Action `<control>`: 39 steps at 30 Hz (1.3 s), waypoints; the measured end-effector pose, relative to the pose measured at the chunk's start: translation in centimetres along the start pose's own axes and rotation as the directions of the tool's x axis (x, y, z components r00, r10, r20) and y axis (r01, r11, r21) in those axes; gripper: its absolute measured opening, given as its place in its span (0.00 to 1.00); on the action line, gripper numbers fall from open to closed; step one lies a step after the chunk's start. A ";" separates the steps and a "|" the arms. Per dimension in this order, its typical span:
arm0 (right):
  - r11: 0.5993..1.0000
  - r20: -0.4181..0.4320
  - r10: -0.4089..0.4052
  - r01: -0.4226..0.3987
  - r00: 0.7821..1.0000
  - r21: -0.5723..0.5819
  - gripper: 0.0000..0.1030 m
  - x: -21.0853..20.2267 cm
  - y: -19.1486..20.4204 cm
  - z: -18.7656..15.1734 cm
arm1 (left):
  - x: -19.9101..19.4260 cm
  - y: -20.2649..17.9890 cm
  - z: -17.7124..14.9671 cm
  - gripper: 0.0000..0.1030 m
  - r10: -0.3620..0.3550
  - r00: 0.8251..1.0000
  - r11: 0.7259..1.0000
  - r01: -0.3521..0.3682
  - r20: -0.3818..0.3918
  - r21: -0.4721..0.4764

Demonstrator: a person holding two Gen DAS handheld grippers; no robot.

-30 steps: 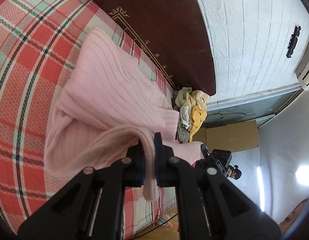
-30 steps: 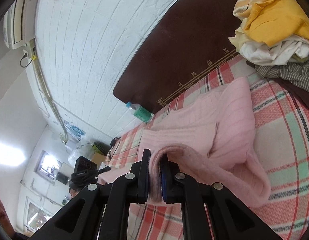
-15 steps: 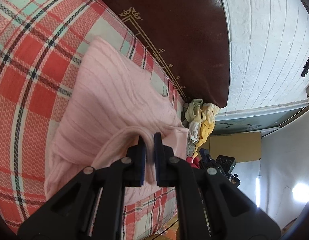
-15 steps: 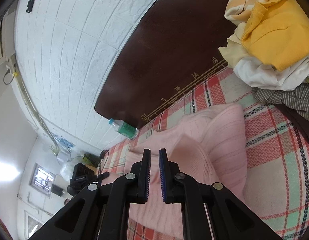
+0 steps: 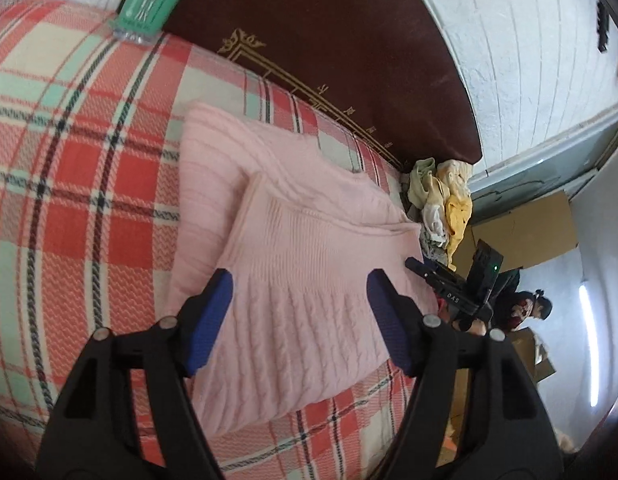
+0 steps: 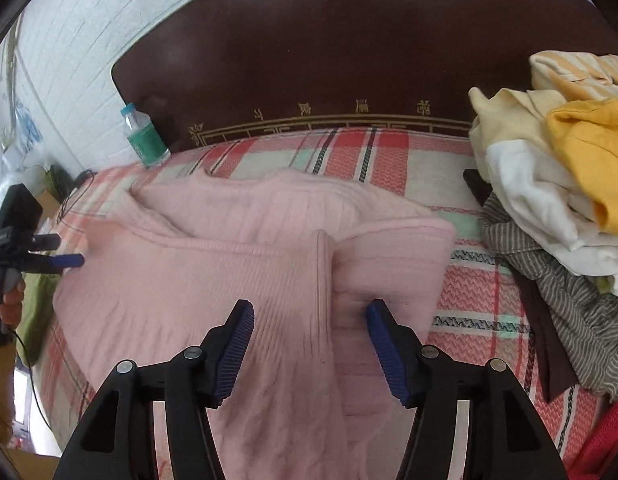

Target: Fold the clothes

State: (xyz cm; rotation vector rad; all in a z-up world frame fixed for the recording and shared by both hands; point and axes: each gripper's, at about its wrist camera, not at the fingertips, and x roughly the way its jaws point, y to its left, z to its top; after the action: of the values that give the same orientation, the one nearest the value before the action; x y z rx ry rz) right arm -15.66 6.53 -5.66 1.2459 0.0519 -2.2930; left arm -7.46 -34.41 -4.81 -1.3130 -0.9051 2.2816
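In the left wrist view the left gripper (image 5: 299,308) is filling the lower part of the frame, its jaws standing wide apart and having just been opening; nothing is pinched between them, and the pink sweater (image 5: 293,280) is lying released beneath and beyond the blue pads (image 5: 207,324); the sweater is resting folded on the plaid bedspread (image 5: 69,200), occupying the centre of the frame, with an upper layer lying over a wider lower one. In the right wrist view the right gripper (image 6: 309,330) is likewise sitting at the bottom of the frame with its jaws spread and having just been opening, gripping nothing; a raised fold of the sweater (image 6: 325,280) is running between the fingers without the pads pressing it; at the left edge a hand (image 6: 9,300) is holding the other gripper's handle beside the sweater. Further back, a pile of clothes (image 6: 557,184) is sitting at the right of the frame, yellow, white and striped grey; a water bottle (image 6: 143,138) with a green label is standing at the upper left against the dark headboard (image 6: 329,48); behind it a white brick wall (image 6: 69,40) is rising.
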 end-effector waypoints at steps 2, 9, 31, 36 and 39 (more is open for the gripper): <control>1.000 0.005 0.007 -0.007 1.000 -0.013 0.22 -0.3 0.0 -0.1 | -0.2 -0.5 0.3 0.68 0.071 0.997 0.995 -0.073 0.017 0.075; 0.995 0.081 0.096 -0.097 0.992 -0.002 0.05 -3.4 0.1 0.0 | 2.6 -2.0 1.1 0.68 0.185 0.982 0.947 -0.167 -0.039 0.274; 0.993 0.083 0.117 -0.116 0.990 -0.010 0.05 -4.1 0.7 -0.3 | 3.1 -2.8 0.7 0.09 0.182 0.983 0.946 -0.170 -0.021 0.275; 0.983 0.205 0.176 -0.183 0.963 0.016 0.05 -7.1 0.7 1.5 | 0.9 -4.4 2.7 0.09 0.092 0.993 0.962 -0.107 0.073 0.251; 0.977 0.257 0.177 -0.200 0.950 0.068 0.05 -7.3 -0.6 2.5 | 0.5 -4.2 4.0 0.09 0.075 0.989 0.968 -0.103 0.128 0.229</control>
State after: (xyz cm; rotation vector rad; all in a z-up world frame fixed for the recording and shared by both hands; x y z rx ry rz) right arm -14.61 9.50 1.43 0.9501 -0.2561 -2.2850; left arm -11.21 -32.48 -0.79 -1.1471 -0.5974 2.4698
